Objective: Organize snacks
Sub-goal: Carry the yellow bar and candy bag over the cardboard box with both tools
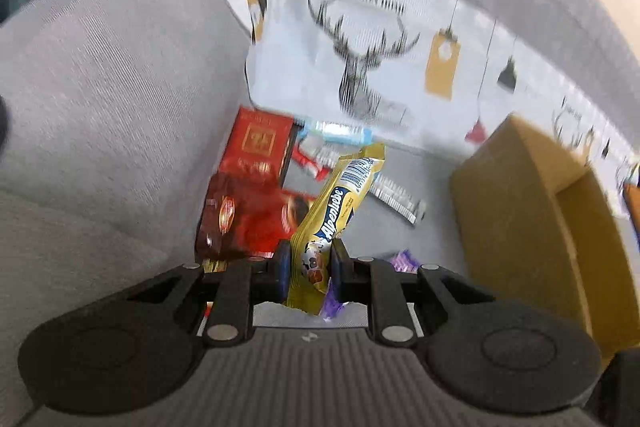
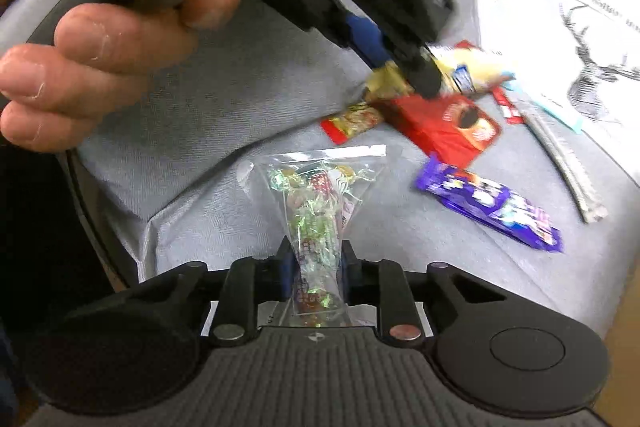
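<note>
Yellow candy packet [image 1: 340, 203] in left gripper [image 1: 308, 263], clear sweets bag [image 2: 316, 211] in right gripper [image 2: 316, 263]

Yellow Alpenliebe packet [image 1: 340, 203] upright, clear candy bag [image 2: 316, 211]

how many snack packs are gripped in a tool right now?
2. The yellow Alpenliebe pack is clamped in the left tool; the clear bag of wrapped candies is in the right tool. The other snacks lie loose on the grey cushion.
</note>
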